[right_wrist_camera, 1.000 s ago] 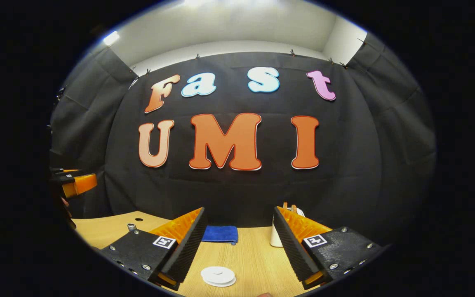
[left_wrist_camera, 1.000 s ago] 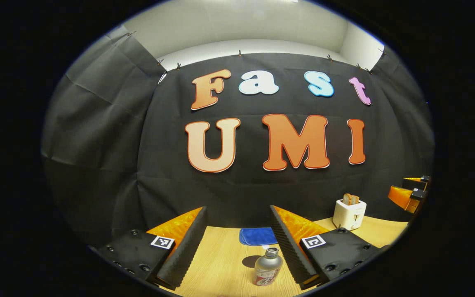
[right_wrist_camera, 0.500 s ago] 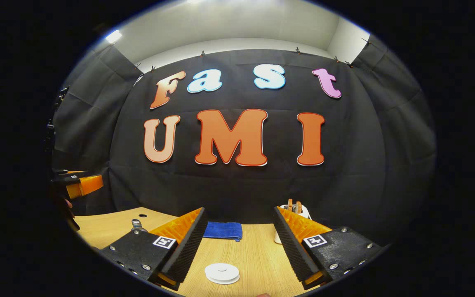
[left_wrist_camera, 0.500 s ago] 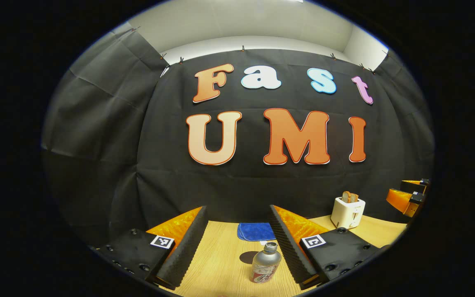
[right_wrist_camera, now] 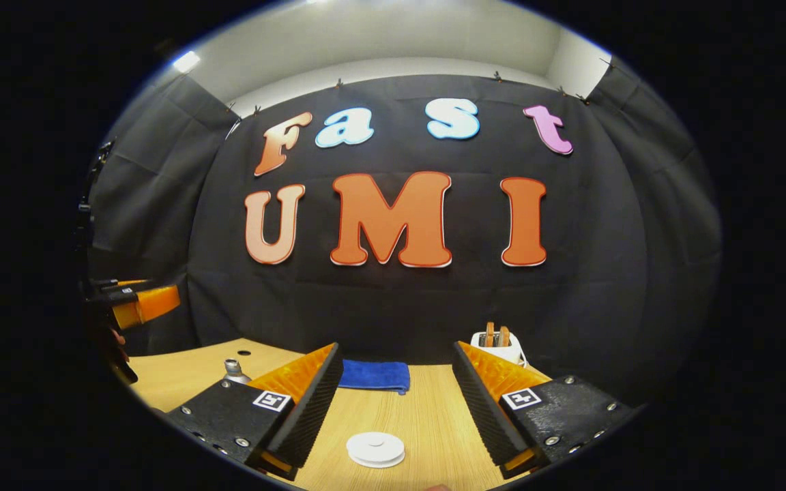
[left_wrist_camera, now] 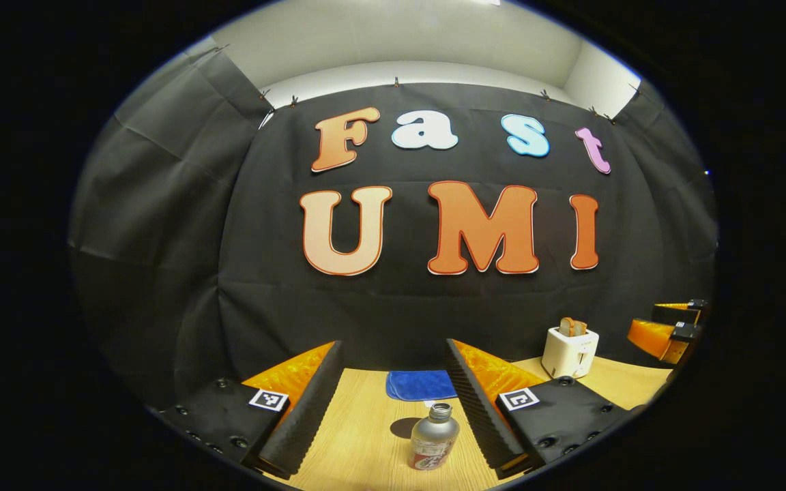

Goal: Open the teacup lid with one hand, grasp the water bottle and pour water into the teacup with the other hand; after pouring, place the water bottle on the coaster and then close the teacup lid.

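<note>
Water bottle [left_wrist_camera: 433, 444], silver and uncapped, stands upright on the wooden table [left_wrist_camera: 366, 436], framed between the spread fingers of my left gripper [left_wrist_camera: 393, 409], which holds nothing. Behind it lies a blue cloth [left_wrist_camera: 420, 384], with a white toaster [left_wrist_camera: 569, 351] off to the right. In the right gripper view, my right gripper [right_wrist_camera: 396, 409], jaws likewise apart and empty, hangs over a white round lid [right_wrist_camera: 375, 449] lying on the table.

Both views look level along the wooden table [left_wrist_camera: 366, 436] toward the blue cloth [left_wrist_camera: 420, 385]. The left gripper view sits left of it, the right gripper view right. Both share the toaster [right_wrist_camera: 499, 344].
</note>
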The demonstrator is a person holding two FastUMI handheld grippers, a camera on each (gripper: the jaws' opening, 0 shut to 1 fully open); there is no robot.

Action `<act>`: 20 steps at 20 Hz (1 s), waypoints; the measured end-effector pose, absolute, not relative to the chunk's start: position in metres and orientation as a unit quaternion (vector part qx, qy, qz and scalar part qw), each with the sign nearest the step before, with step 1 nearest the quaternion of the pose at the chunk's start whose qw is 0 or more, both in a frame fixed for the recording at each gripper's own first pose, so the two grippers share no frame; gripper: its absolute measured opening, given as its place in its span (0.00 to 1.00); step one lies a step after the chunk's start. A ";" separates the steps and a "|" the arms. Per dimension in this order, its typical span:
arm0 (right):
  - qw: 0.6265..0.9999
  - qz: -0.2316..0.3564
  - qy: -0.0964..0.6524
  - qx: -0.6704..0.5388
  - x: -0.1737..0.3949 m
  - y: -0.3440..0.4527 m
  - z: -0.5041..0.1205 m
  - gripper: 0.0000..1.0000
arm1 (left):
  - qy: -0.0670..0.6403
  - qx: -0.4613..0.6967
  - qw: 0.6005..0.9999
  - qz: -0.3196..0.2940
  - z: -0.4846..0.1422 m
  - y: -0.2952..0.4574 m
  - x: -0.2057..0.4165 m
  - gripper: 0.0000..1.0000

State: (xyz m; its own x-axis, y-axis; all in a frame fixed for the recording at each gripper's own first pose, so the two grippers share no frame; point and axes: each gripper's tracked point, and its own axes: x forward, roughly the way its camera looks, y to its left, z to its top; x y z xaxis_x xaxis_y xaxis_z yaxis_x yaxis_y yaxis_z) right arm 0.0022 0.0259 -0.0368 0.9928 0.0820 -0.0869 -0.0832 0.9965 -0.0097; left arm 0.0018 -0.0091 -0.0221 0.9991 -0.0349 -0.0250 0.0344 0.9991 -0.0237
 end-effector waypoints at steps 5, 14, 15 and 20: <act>0.996 0.062 0.068 0.003 0.013 0.039 -0.080 0.89 | 0.026 0.004 0.999 -0.020 -0.040 -0.011 -0.001 0.96; 0.986 0.074 0.148 0.021 0.024 0.042 -0.168 0.78 | 0.044 -0.005 0.999 -0.017 -0.060 -0.007 -0.005 0.96; 0.984 0.076 0.161 0.023 0.022 0.043 -0.179 0.77 | 0.048 -0.004 0.999 -0.017 -0.064 -0.008 -0.005 0.96; 0.977 0.083 0.192 0.024 0.024 0.050 -0.210 0.78 | 0.063 -0.001 0.998 -0.013 -0.077 -0.006 -0.006 0.97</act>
